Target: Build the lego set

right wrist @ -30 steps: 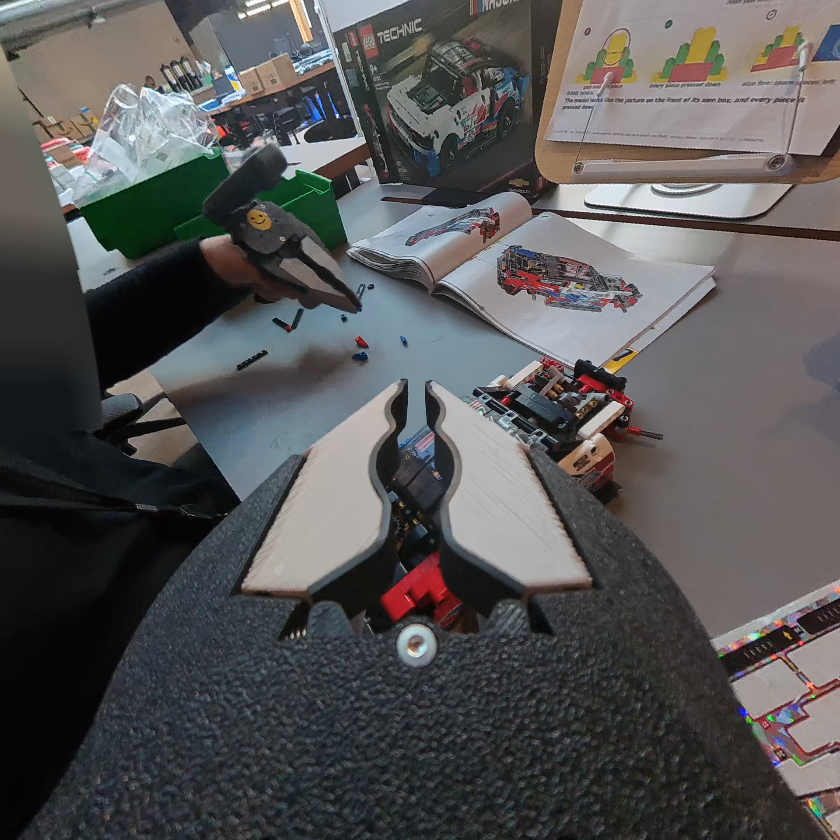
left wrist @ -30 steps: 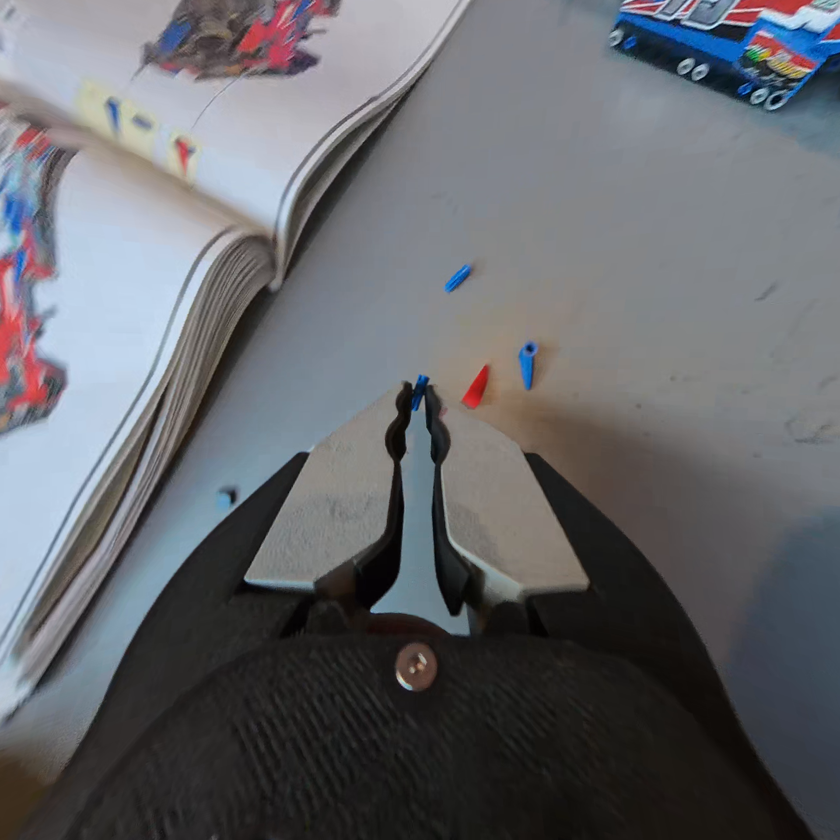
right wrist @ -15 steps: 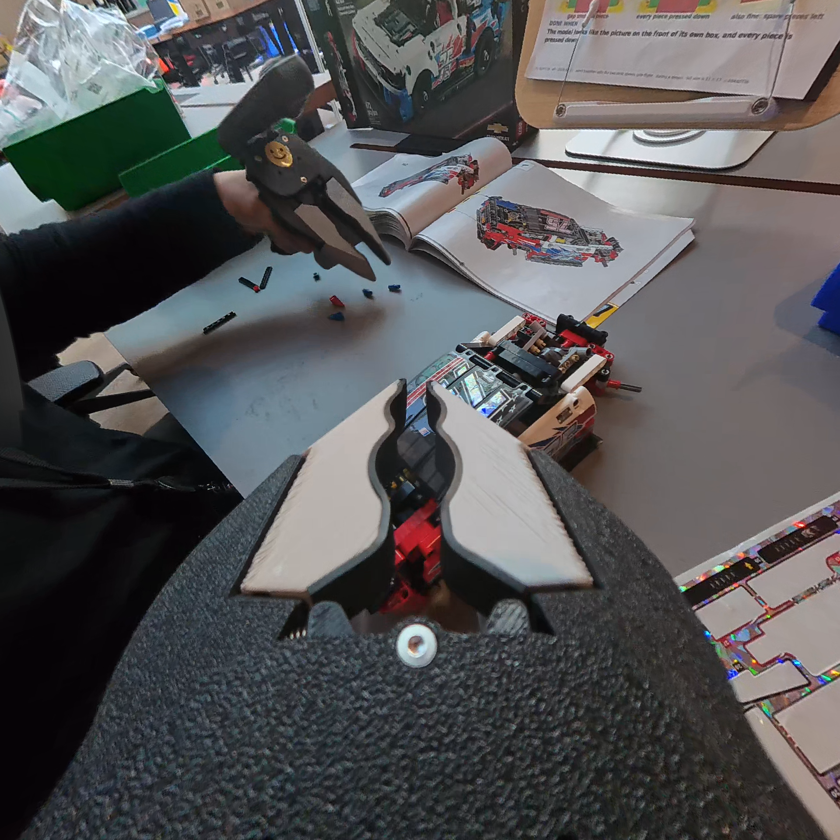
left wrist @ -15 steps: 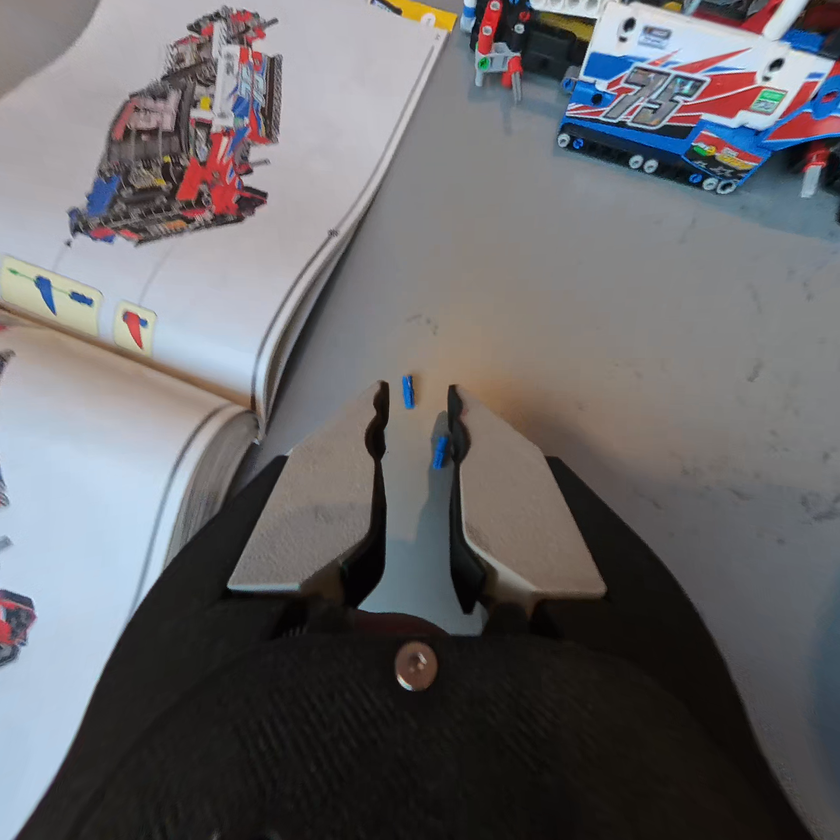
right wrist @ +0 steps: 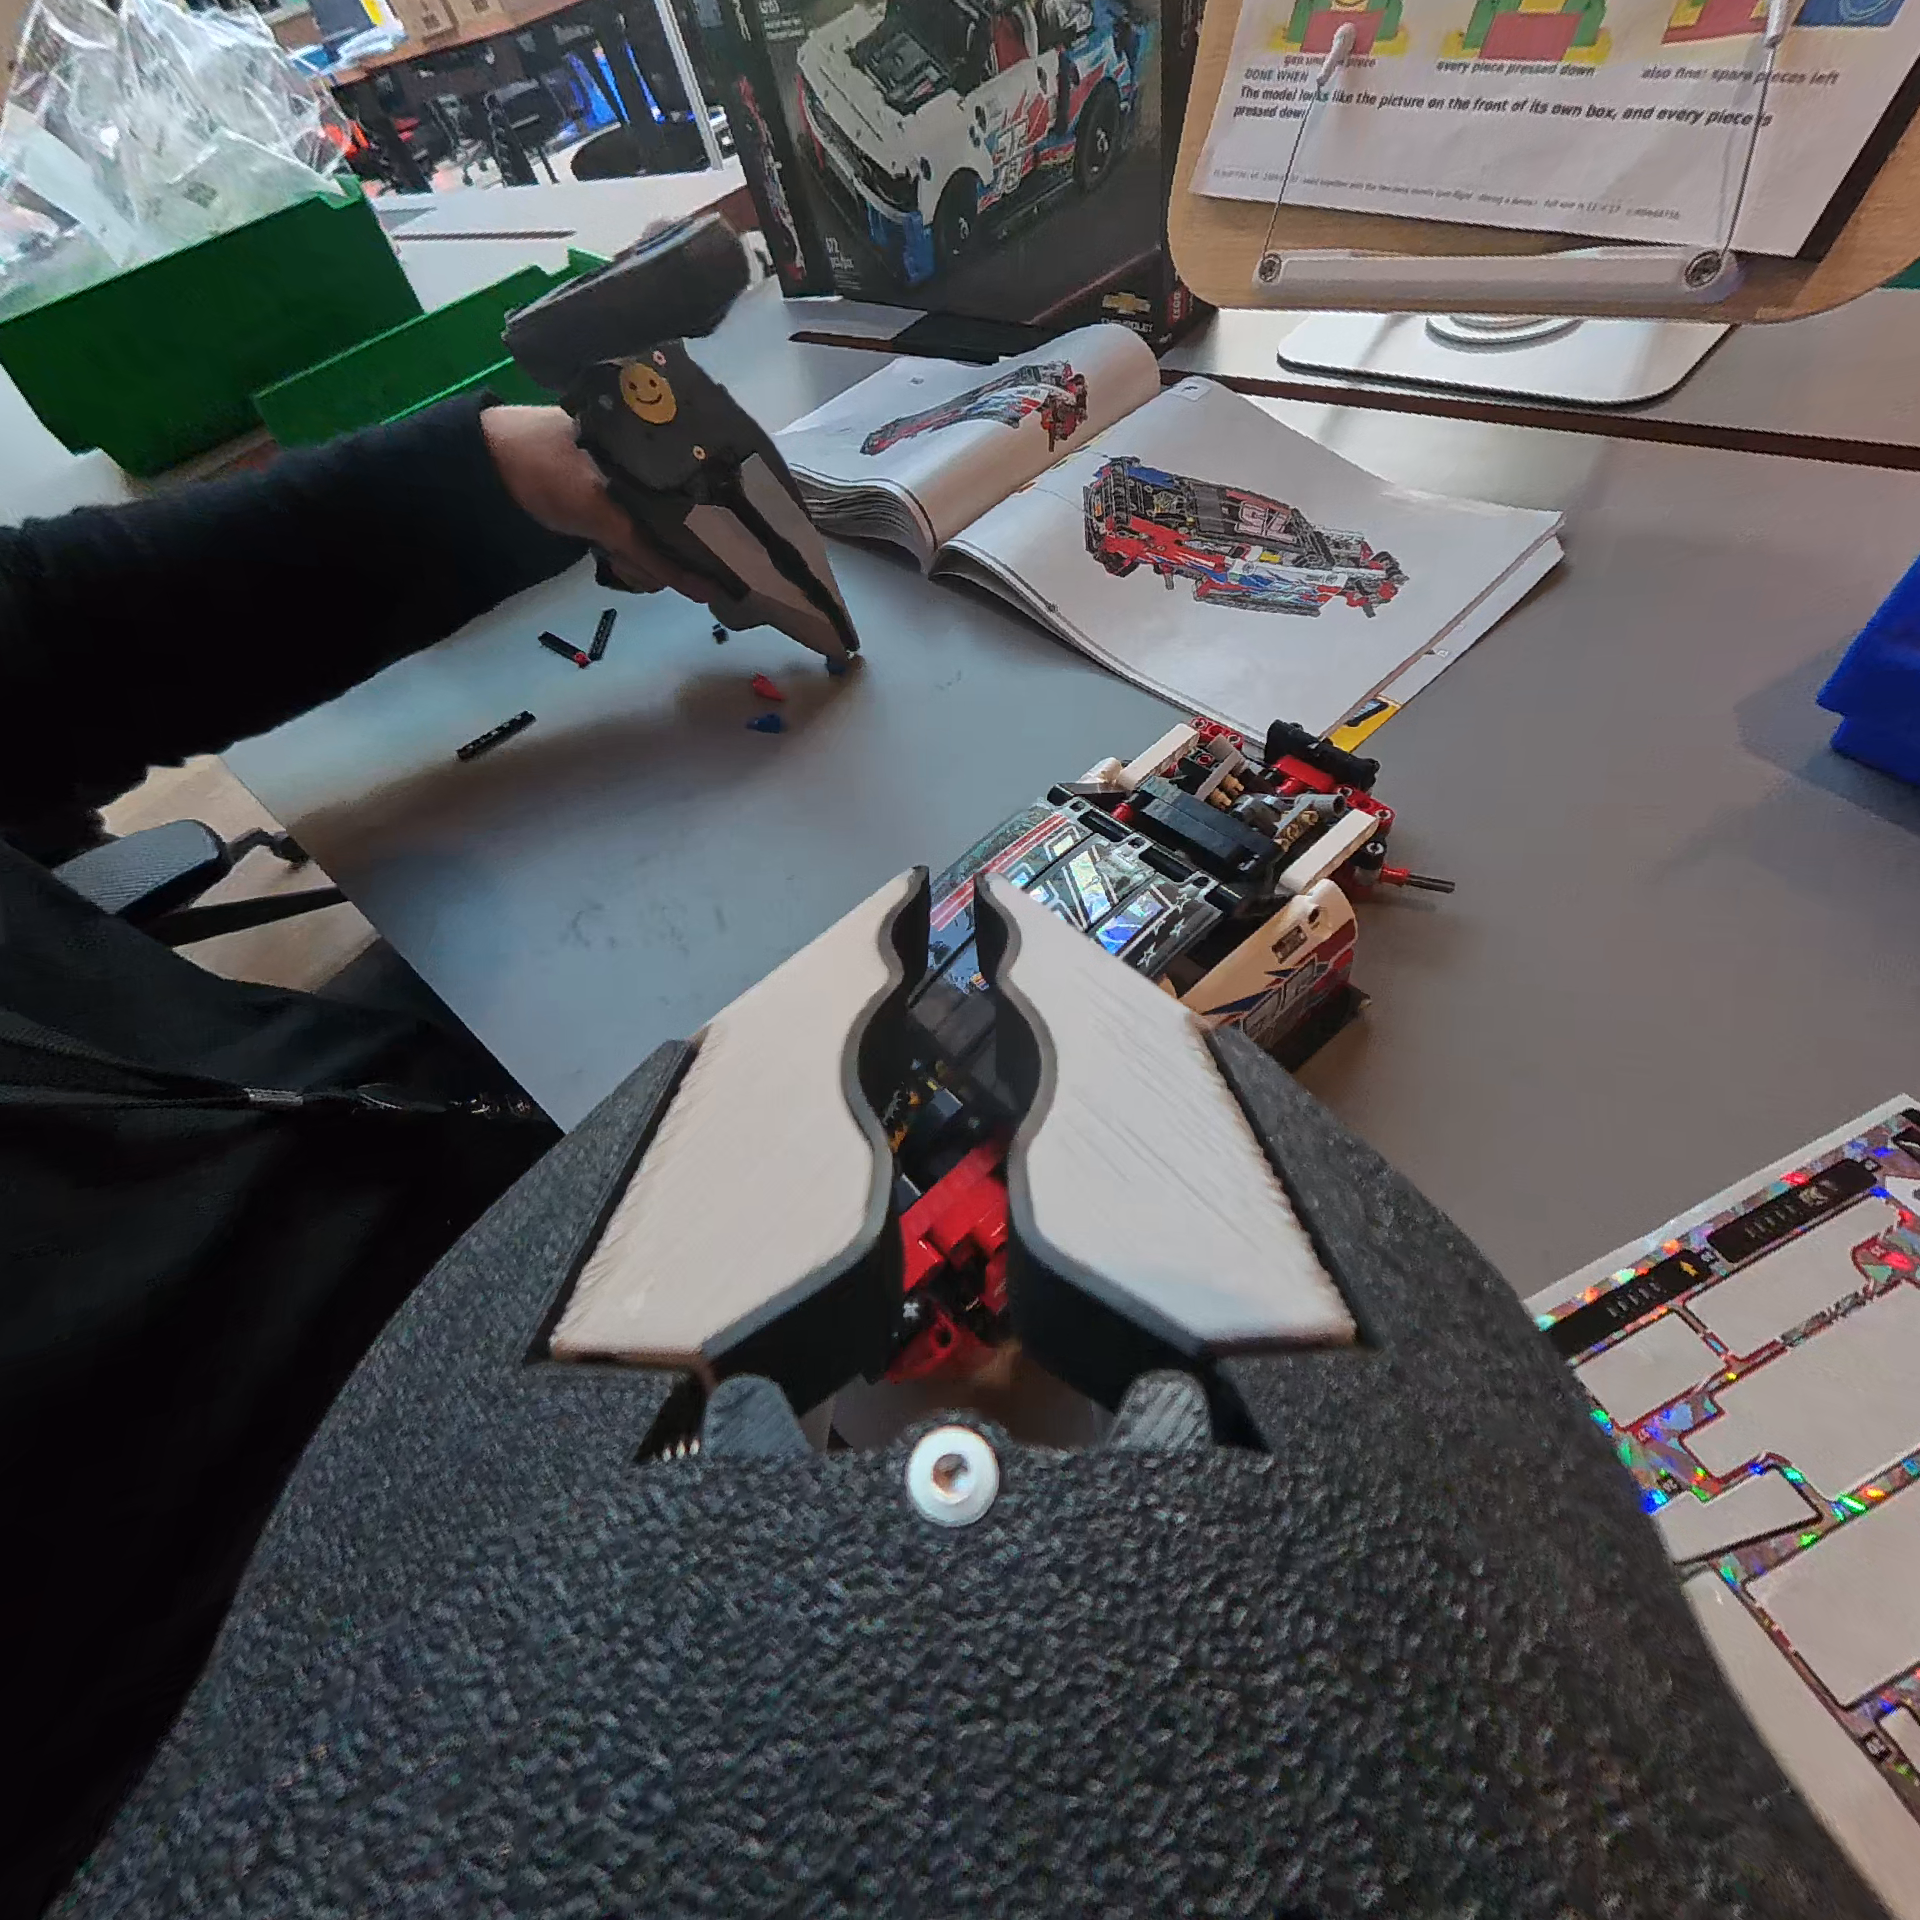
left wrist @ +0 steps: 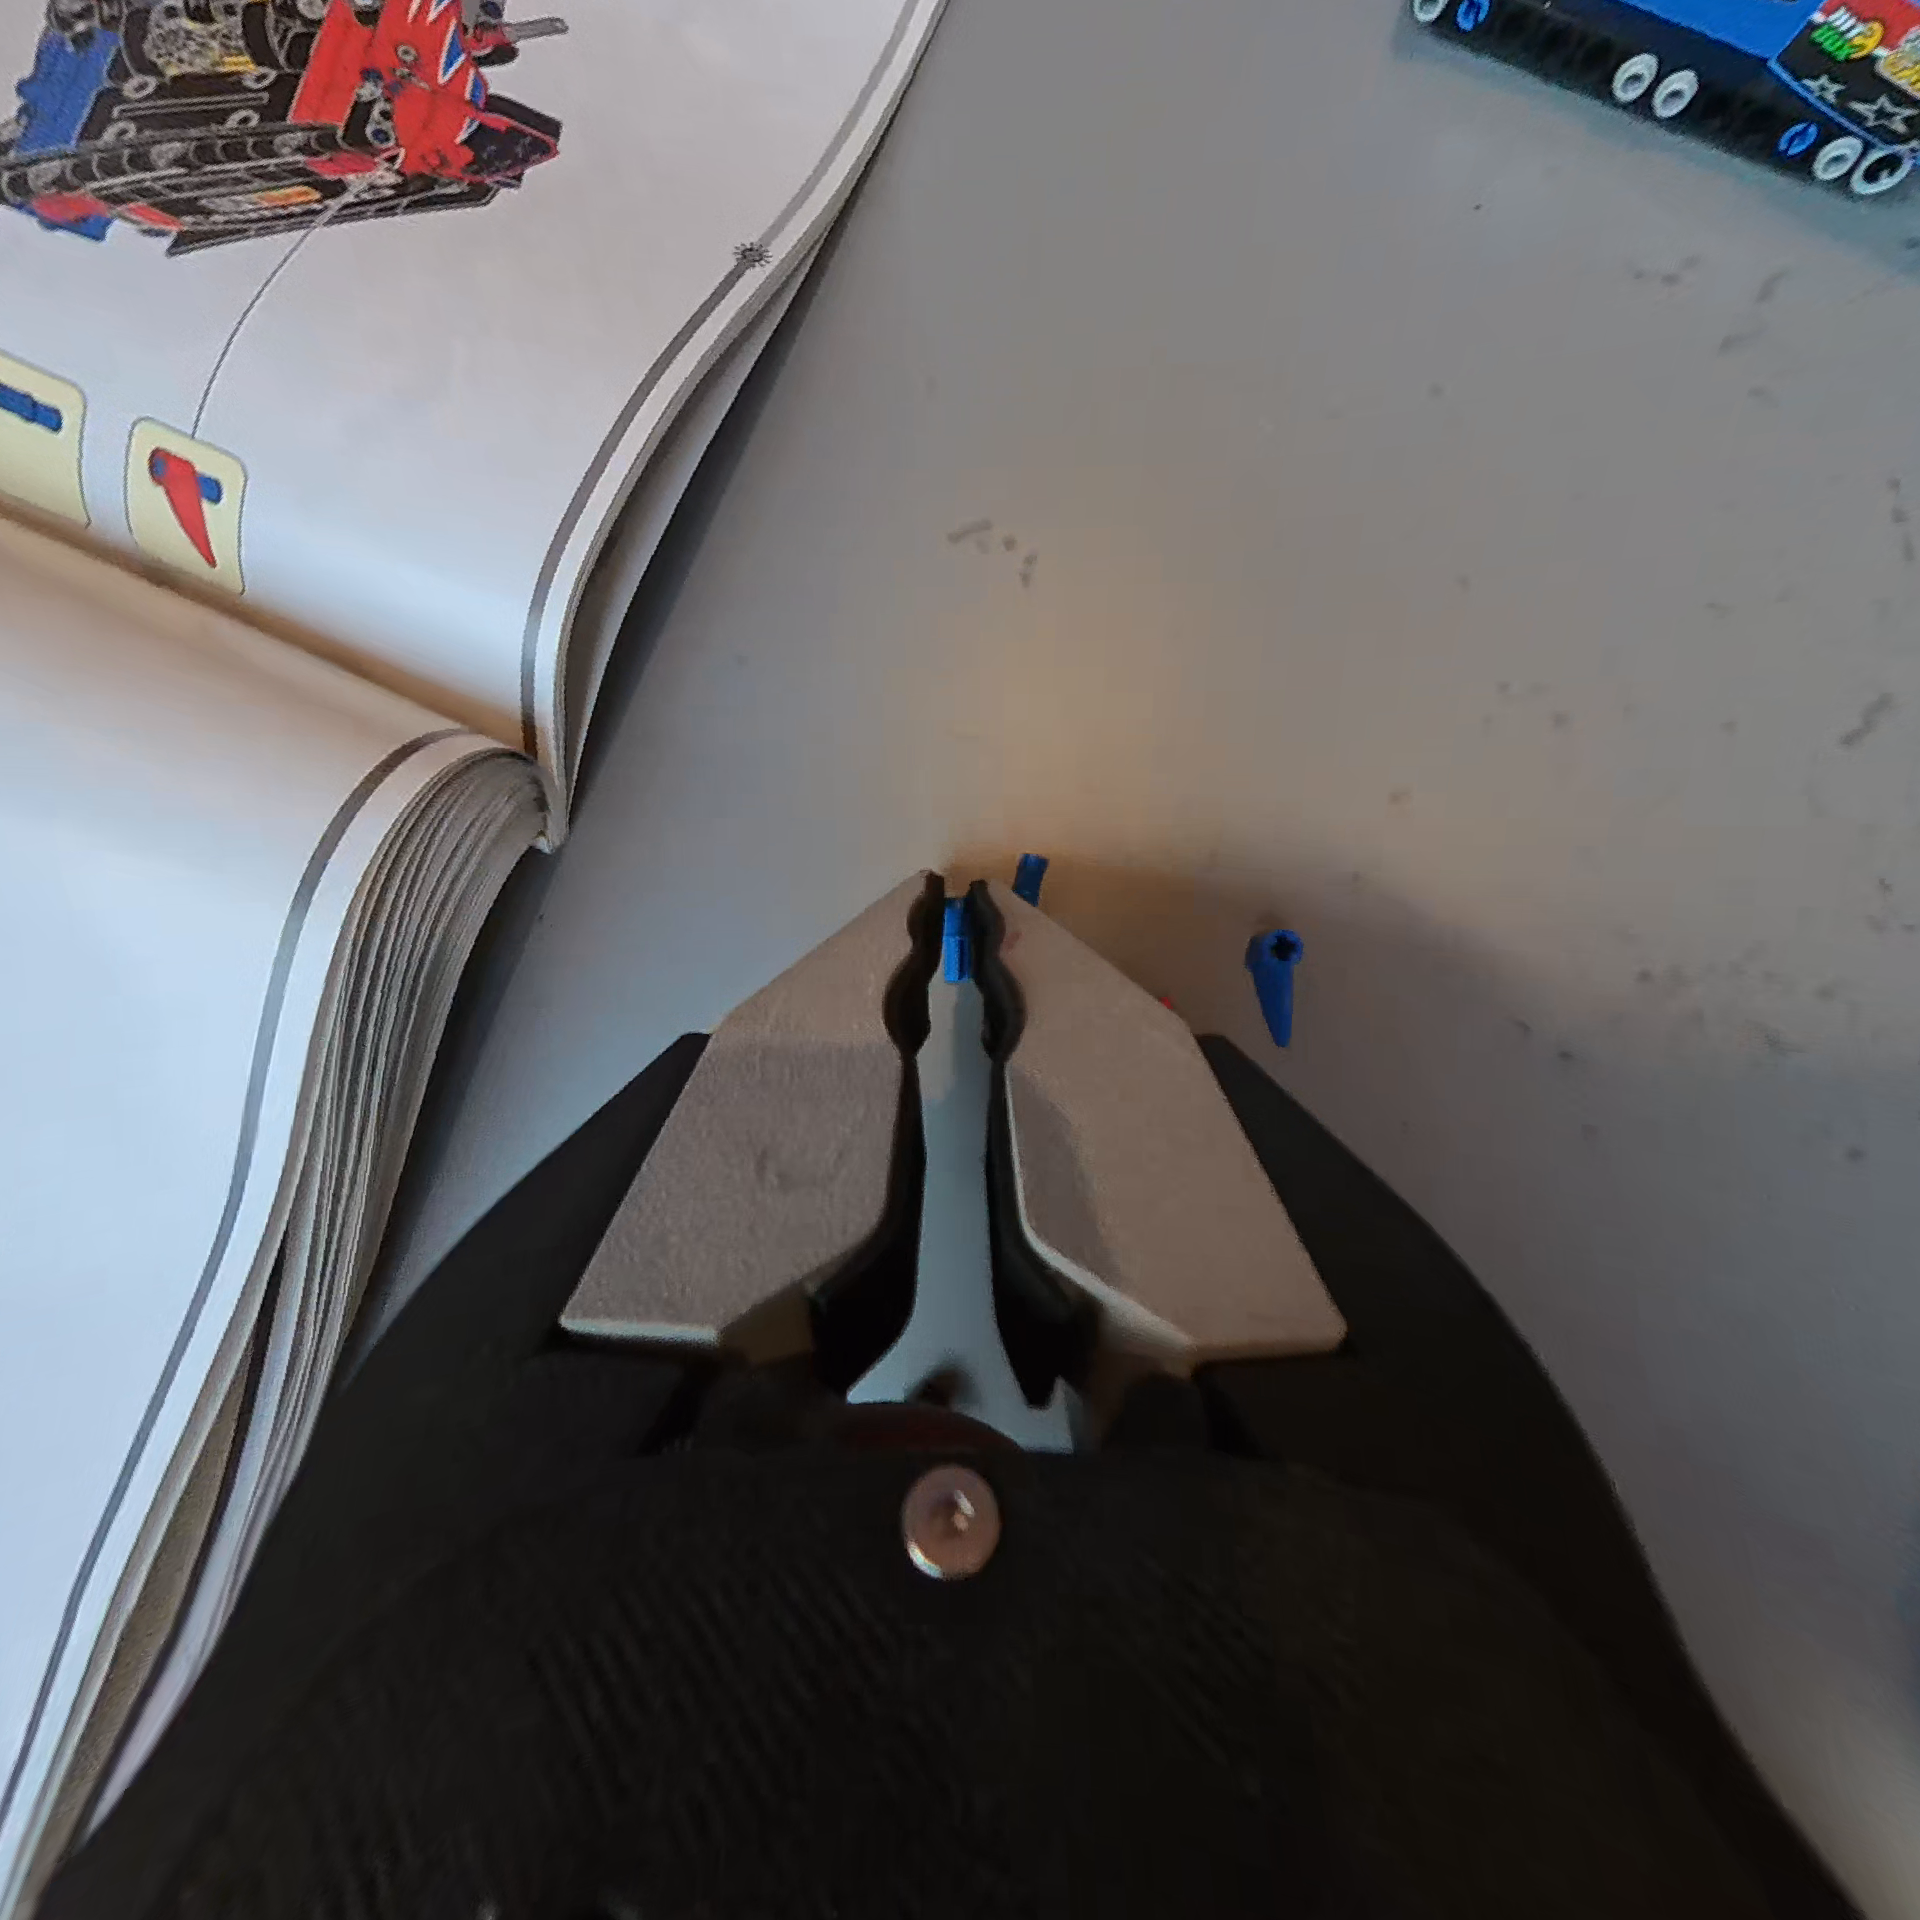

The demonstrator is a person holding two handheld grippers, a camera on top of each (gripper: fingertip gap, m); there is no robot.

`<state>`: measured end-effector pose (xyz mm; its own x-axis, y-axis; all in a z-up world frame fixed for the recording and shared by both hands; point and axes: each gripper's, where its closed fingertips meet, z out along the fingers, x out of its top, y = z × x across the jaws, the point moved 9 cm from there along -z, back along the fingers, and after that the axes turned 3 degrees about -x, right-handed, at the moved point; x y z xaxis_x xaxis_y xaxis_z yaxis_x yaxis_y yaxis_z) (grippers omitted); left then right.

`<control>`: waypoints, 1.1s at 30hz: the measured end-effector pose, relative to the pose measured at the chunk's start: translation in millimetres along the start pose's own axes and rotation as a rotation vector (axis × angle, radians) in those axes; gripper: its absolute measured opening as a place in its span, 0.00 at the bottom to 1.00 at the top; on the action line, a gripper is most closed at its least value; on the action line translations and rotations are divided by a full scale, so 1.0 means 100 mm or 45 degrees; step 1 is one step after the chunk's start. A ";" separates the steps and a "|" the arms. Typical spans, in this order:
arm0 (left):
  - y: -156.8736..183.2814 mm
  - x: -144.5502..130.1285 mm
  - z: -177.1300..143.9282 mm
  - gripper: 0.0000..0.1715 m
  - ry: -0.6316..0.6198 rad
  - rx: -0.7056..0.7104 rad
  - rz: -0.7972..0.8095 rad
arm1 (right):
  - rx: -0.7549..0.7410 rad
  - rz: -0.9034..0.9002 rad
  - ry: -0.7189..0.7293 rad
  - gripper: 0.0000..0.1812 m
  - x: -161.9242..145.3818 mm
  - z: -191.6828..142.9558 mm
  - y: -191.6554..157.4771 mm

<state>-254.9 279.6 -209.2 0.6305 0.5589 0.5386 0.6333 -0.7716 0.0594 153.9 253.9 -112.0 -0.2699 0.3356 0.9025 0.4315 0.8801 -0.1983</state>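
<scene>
- Blue pin (left wrist: 954,940) nipped in my left tool (left wrist: 954,902), tips on the tabletop (left wrist: 1351,520), just beside the manual's edge (left wrist: 551,665).
- My right tool (right wrist: 951,902) clamps the car model (right wrist: 1195,883); bare tabletop between the two tools.

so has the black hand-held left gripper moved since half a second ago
Yes. In the right wrist view the left gripper has dropped from above the open instruction booklet to the grey table, its tips now shut on a small blue pin.
</scene>
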 end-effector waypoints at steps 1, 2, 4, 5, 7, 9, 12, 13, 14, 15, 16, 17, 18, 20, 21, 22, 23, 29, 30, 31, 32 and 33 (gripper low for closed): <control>0.00 -0.01 -0.03 0.01 0.030 -0.002 -0.018 | 0.002 0.000 0.000 0.04 0.00 0.01 0.00; 0.00 0.00 -0.08 0.02 0.069 -0.003 -0.036 | 0.002 -0.001 0.000 0.04 0.00 0.03 0.00; 0.03 0.02 -0.21 0.03 0.153 0.008 -0.063 | -0.010 0.003 -0.003 0.04 -0.02 0.04 0.02; 0.05 0.02 -0.29 0.04 0.187 0.027 -0.070 | -0.017 0.009 -0.001 0.04 -0.03 0.04 0.03; 0.11 0.00 -0.46 0.11 0.248 0.086 -0.083 | -0.026 0.024 0.016 0.04 -0.06 0.03 0.06; 0.19 -0.04 -0.63 0.13 0.317 0.137 -0.106 | -0.042 0.034 0.036 0.04 -0.09 0.01 0.09; 0.39 -0.07 -0.87 0.18 0.501 0.198 -0.131 | -0.060 0.022 0.090 0.05 -0.18 -0.03 0.18; 0.49 -0.09 -0.91 0.19 0.568 0.195 -0.136 | -0.052 0.026 0.116 0.05 -0.21 -0.04 0.20; 0.59 -0.09 -0.93 0.22 0.626 0.179 -0.143 | -0.047 0.036 0.143 0.05 -0.25 -0.04 0.24; 0.69 -0.11 -0.92 0.26 0.665 0.163 -0.146 | -0.053 0.051 0.164 0.06 -0.28 -0.03 0.28; 0.77 -0.12 -0.88 0.29 0.696 0.157 -0.152 | -0.054 0.064 0.176 0.08 -0.30 -0.03 0.31; 0.86 -0.13 -0.83 0.30 0.715 0.151 -0.154 | -0.054 0.068 0.182 0.10 -0.31 -0.02 0.33; 0.94 -0.15 -0.76 0.32 0.710 0.148 -0.139 | -0.066 0.064 0.179 0.10 -0.32 -0.01 0.35; 1.03 -0.19 -0.61 0.32 0.651 0.218 -0.074 | -0.085 0.038 0.155 0.12 -0.29 -0.01 0.33; 1.05 -0.20 -0.55 0.31 0.608 0.253 -0.037 | -0.090 0.011 0.144 0.12 -0.27 -0.01 0.31; 1.08 -0.21 -0.50 0.31 0.567 0.264 -0.008 | -0.107 -0.021 0.136 0.12 -0.24 -0.01 0.28; 1.11 -0.21 -0.48 0.31 0.544 0.270 0.008 | -0.131 -0.054 0.131 0.13 -0.22 -0.01 0.26; 1.28 -0.24 -0.44 0.29 0.575 0.284 0.006 | -0.174 -0.069 0.141 0.14 -0.27 0.01 0.22; 1.30 -0.26 -0.47 0.29 0.592 0.308 -0.006 | -0.179 -0.074 0.140 0.14 -0.29 0.00 0.21; 1.34 -0.29 -0.50 0.28 0.630 0.308 -0.029 | -0.188 -0.090 0.133 0.14 -0.30 -0.01 0.19; 1.39 -0.31 -0.53 0.28 0.681 0.293 -0.063 | -0.209 -0.111 0.124 0.14 -0.31 -0.03 0.17; 1.45 -0.34 -0.56 0.28 0.737 0.280 -0.103 | -0.235 -0.129 0.125 0.13 -0.33 -0.05 0.17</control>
<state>-209.8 131.4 -171.9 0.2704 0.3105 0.9113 0.7853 -0.6187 -0.0222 174.0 256.2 -142.9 -0.2384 0.2067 0.9489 0.5593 0.8280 -0.0399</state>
